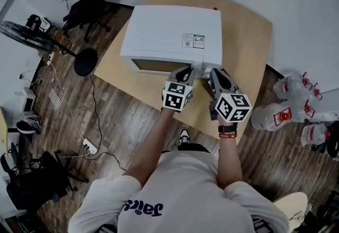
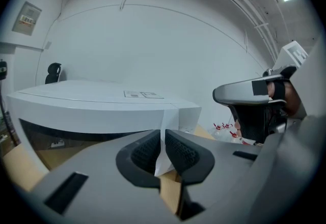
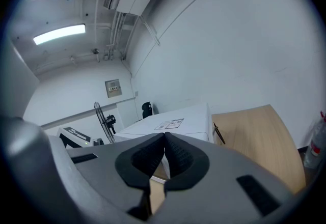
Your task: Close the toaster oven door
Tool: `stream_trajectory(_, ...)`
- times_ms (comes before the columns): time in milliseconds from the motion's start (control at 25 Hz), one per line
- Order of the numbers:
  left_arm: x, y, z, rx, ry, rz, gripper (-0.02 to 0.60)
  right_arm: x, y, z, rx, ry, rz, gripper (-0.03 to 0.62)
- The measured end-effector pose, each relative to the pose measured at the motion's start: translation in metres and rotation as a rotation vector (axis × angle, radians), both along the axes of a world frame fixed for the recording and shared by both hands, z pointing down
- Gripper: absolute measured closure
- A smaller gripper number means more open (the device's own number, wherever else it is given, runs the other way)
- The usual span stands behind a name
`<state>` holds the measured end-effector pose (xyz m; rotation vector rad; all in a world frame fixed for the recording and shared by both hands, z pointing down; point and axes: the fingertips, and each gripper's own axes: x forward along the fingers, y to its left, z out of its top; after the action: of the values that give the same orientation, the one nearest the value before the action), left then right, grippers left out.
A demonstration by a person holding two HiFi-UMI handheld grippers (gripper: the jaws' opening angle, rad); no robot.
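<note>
Toaster oven (image 1: pixel 169 36) just ahead of left gripper (image 1: pixel 185 71), right gripper (image 1: pixel 215 74).

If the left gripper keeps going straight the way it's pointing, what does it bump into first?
Most likely the white oven. The left gripper points at its front right corner, which is close ahead. I can't tell how much gap is left.

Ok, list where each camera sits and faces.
Head view: on the person's head, facing steeply down at the toaster oven and table; both arms, left gripper, right gripper show.
Left gripper view: on the left gripper, facing the oven's front corner; right gripper at right.
Right gripper view: on the right gripper, facing over the oven's top.
All share the oven.
</note>
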<state>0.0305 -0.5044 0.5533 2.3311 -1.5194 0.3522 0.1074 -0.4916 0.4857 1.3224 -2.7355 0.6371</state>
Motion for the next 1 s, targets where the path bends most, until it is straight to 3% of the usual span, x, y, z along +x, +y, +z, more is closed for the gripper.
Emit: stream_trajectory(1000, -0.150, 0.225, -0.093, 0.200, 0.080, -0.062, 0.561, -0.075, 0.209, -0.044, 0.142, 0.105, 0.144, 0.580)
